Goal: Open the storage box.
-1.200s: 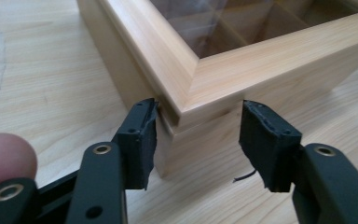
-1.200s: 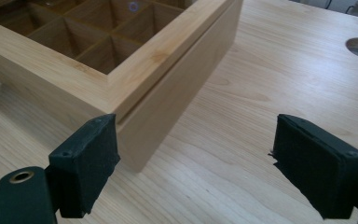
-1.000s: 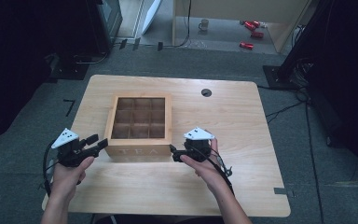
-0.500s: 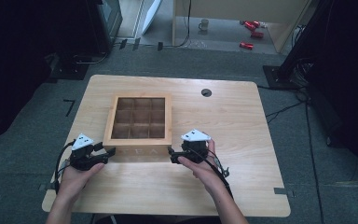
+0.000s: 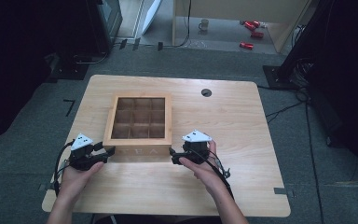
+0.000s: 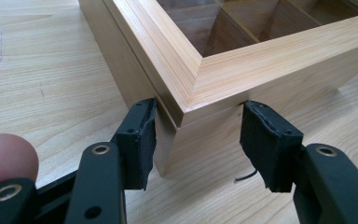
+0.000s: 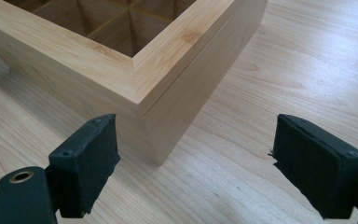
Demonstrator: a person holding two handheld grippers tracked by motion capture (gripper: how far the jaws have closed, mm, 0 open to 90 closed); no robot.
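Observation:
A light wooden box (image 5: 140, 151) with a windowed lid over a grid of compartments stands on the table. My left gripper (image 5: 106, 151) is at its near left corner. In the left gripper view the jaws have just been closing, and the pads (image 6: 140, 140) press the two faces of that corner (image 6: 182, 140) just under the lid seam. My right gripper (image 5: 173, 156) sits at the near right corner. In the right gripper view, the gripper (image 7: 196, 163) stands open, and the box corner (image 7: 163, 126) points between the jaws without touching either pad.
The wooden table (image 5: 242, 121) has a round cable hole (image 5: 206, 92) behind the box. Bare tabletop lies right of the box and in front of it. On the floor beyond the table stand a mug (image 5: 204, 23) and red objects (image 5: 251, 32).
My left hand has come in from the table's left edge, down and to the right, and its jaws now hold the box's near left corner. The right gripper has stayed put.

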